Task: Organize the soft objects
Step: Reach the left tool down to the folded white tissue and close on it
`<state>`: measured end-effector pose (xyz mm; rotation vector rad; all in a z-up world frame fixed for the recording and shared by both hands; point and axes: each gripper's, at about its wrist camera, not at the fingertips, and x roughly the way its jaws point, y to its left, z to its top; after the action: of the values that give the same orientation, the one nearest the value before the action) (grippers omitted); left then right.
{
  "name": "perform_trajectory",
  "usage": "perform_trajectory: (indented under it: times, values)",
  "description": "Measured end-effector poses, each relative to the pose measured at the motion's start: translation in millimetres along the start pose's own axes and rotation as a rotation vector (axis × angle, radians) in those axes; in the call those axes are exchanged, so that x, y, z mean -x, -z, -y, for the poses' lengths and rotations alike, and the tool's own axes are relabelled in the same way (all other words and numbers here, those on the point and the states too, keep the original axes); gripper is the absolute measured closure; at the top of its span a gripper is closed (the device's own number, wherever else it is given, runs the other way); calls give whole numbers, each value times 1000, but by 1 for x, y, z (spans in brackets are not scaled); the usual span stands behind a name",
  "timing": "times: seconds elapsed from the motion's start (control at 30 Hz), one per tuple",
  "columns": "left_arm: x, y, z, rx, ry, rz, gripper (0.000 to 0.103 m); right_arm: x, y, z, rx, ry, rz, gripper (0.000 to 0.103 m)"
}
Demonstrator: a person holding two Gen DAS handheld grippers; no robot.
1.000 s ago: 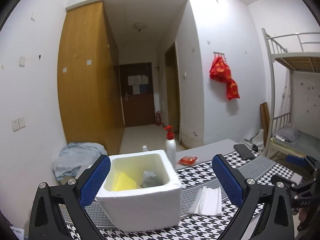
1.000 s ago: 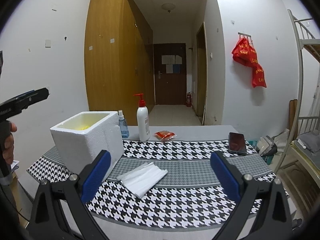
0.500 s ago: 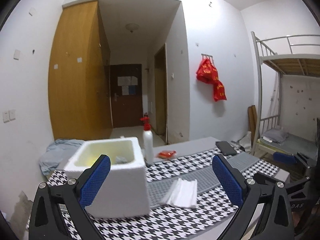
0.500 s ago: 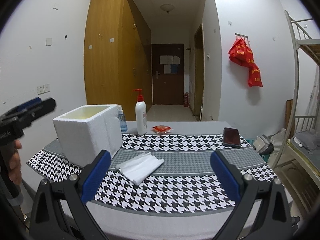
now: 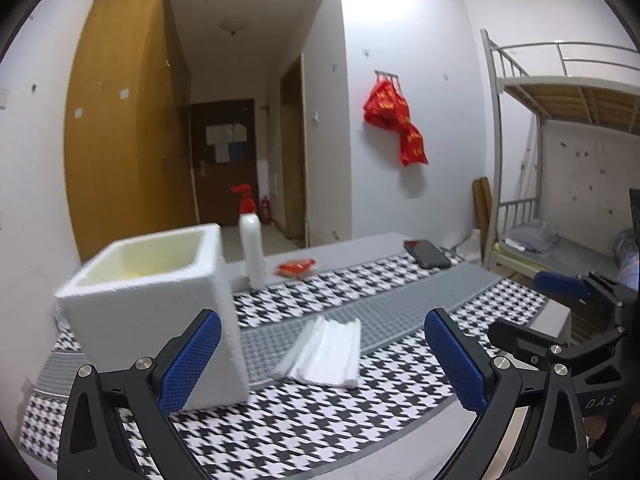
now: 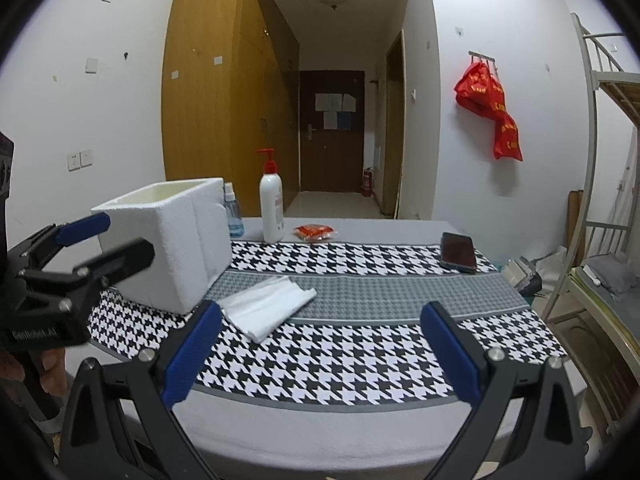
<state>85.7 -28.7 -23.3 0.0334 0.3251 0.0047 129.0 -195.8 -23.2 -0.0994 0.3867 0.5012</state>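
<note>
A white foam box (image 5: 156,304) stands on the left of the houndstooth table cloth (image 5: 320,420); it also shows in the right wrist view (image 6: 176,240). Its inside is hidden from here. A folded white cloth (image 5: 324,352) lies on the cloth to the right of the box, also in the right wrist view (image 6: 268,306). My left gripper (image 5: 320,360) is open and empty, low over the near table edge, in front of the box and cloth. My right gripper (image 6: 320,352) is open and empty, at the near edge. The left gripper shows at the left in the right wrist view (image 6: 100,240).
A white pump bottle (image 6: 271,210) and a small blue bottle (image 6: 232,216) stand behind the box. A red packet (image 6: 314,232) and a black phone (image 6: 458,252) lie at the back. A bunk bed (image 6: 608,200) stands to the right.
My left gripper has pulled back and down from above the box to the near table edge, swinging right. My right gripper has backed away slightly. Both stay open.
</note>
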Motion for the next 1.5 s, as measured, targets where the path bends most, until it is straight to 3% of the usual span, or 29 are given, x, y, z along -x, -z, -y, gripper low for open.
perform_trajectory:
  times: [0.7,1.17,1.27,1.33,1.5]
  values:
    - [-71,16,7,-2,46,-204,1,-43,11,34,-33,42,-98,2]
    - [-101,23,5,-1,45,-279,1,-68,16,46,-58,32,-140,2]
    - [-111,26,3,-3,48,-308,7,-72,18,48,-66,27,-151,2]
    - [-121,29,0,2,53,-346,17,-77,19,48,-65,22,-159,2]
    - [-135,35,0,0,76,-405,25,-88,22,49,-67,10,-178,2]
